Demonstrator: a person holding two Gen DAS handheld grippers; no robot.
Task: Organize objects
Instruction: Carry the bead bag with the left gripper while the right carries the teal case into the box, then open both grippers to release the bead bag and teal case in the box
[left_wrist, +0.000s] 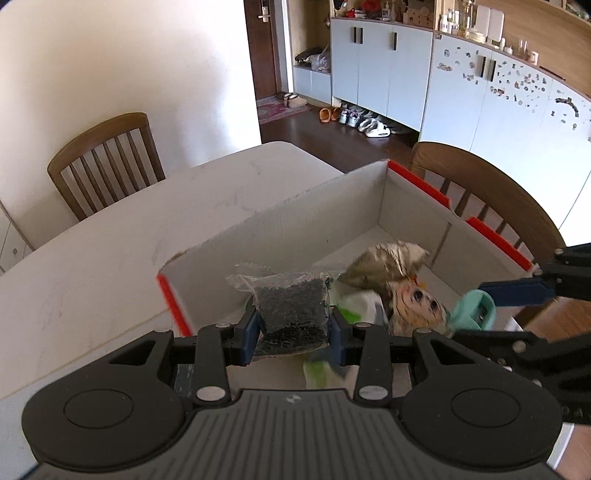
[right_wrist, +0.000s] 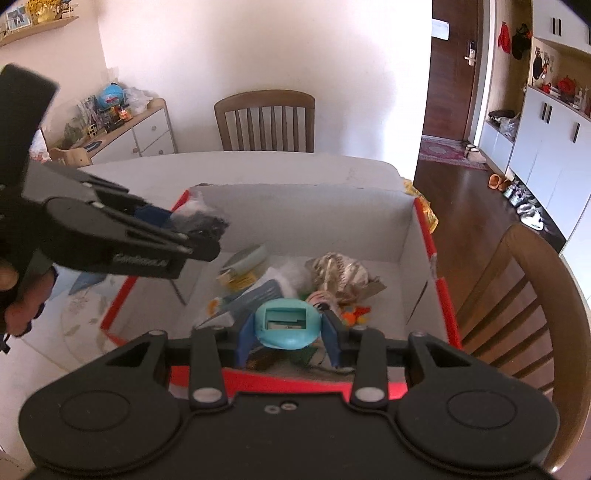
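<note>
The left tongs (left_wrist: 293, 332) are clamped on a small clear bag of dark granules (left_wrist: 293, 314), with one blue pad pressing on each side of it. The bag hangs between the pads above the near end of an open cardboard box (left_wrist: 314, 218), which has white inner walls and red edges. In the right wrist view, the same left tongs (right_wrist: 201, 230) reach in from the left side and hold the bag (right_wrist: 203, 219) over the left wall of the box (right_wrist: 295, 206).

The right tongs (right_wrist: 288, 332) are clamped on a turquoise rounded plastic object (right_wrist: 286, 325) that has a rectangular opening on its top face. This object is also above the box, near its front wall. In the left wrist view the right tongs (left_wrist: 491, 306) come in from the right, and the turquoise object (left_wrist: 476, 308) is partly visible between their blue pads.

Inside the box lie several things: a crumpled brownish wrapper (right_wrist: 341, 275), a small doll with large dark eyes (left_wrist: 415, 301), some white and green packets (left_wrist: 364, 314) and a yellow packet (right_wrist: 240, 278).

The box stands on a white counter (left_wrist: 110, 258). One wooden chair (left_wrist: 107, 162) is at the far side of the counter by the wall, and another wooden chair (right_wrist: 517, 295) is just beside the right side of the box.
</note>
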